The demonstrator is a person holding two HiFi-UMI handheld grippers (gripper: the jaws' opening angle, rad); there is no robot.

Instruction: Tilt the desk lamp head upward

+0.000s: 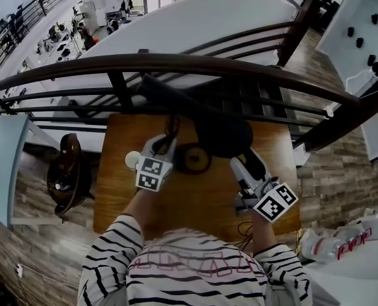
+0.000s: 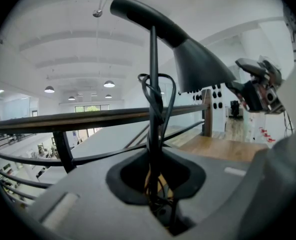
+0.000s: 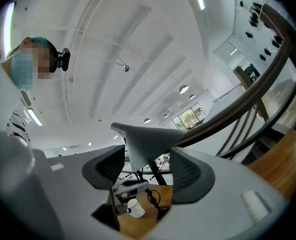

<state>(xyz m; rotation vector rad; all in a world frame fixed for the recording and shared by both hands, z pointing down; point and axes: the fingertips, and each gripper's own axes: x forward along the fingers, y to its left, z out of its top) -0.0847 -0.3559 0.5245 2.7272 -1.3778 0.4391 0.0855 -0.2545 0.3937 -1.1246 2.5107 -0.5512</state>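
A black desk lamp stands at the back of a wooden desk. Its round head hangs over its ring-shaped base. My left gripper is shut on the thin upright stem, with the lamp's cable running beside it between the jaws. My right gripper comes at the head from the right. In the right gripper view the cone of the head sits between the wide-set pads of that gripper and touches both. The head slopes down to the right.
A dark wooden railing runs right behind the desk, with a drop beyond it. A small white cup stands left of the left gripper. A dark chair is off the desk's left side, and a cable lies near the front edge.
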